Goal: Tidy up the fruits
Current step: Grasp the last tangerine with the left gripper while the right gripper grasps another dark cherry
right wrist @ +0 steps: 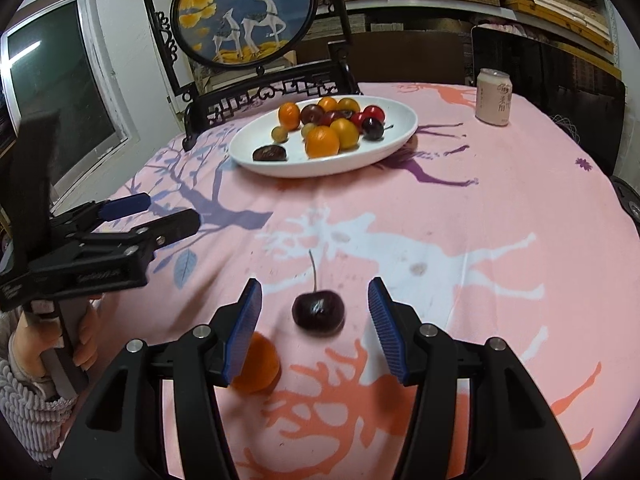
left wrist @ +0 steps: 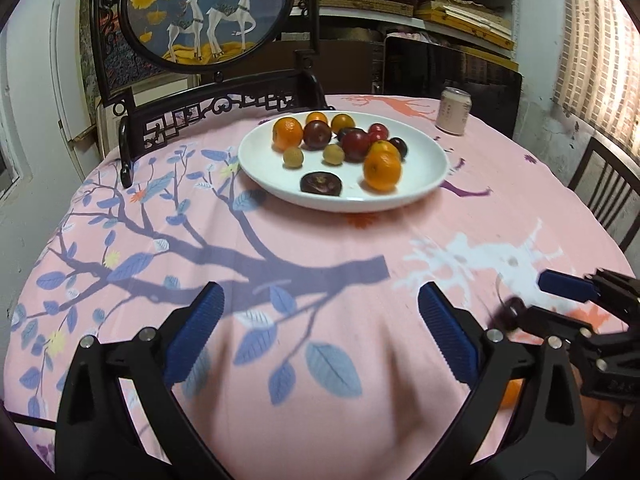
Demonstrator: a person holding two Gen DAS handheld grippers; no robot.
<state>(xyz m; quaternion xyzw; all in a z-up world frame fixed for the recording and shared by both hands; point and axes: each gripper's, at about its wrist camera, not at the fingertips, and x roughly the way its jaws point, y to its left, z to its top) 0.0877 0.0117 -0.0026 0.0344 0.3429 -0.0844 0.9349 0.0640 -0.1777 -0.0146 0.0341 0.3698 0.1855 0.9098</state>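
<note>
A white plate (left wrist: 420,172) (right wrist: 360,156) at the table's far side holds several oranges, dark plums, red cherries and small yellow-green fruits. A dark cherry (right wrist: 318,310) with an upright stem lies on the pink cloth between the fingers of my right gripper (right wrist: 316,330). The jaws are open, with a gap on each side of the cherry. A small orange (right wrist: 256,364) lies on the cloth, half hidden behind the right gripper's left finger. My left gripper (left wrist: 320,320) stands wide open over bare cloth with nothing between its fingers. It also shows at the left of the right wrist view (right wrist: 168,212).
A pale drink can (left wrist: 454,111) (right wrist: 495,98) stands at the far right of the table. A dark carved screen with a deer painting (left wrist: 208,12) rises behind the plate. A chair (left wrist: 608,188) stands at the right edge. A person's hand (right wrist: 84,340) grips the left tool.
</note>
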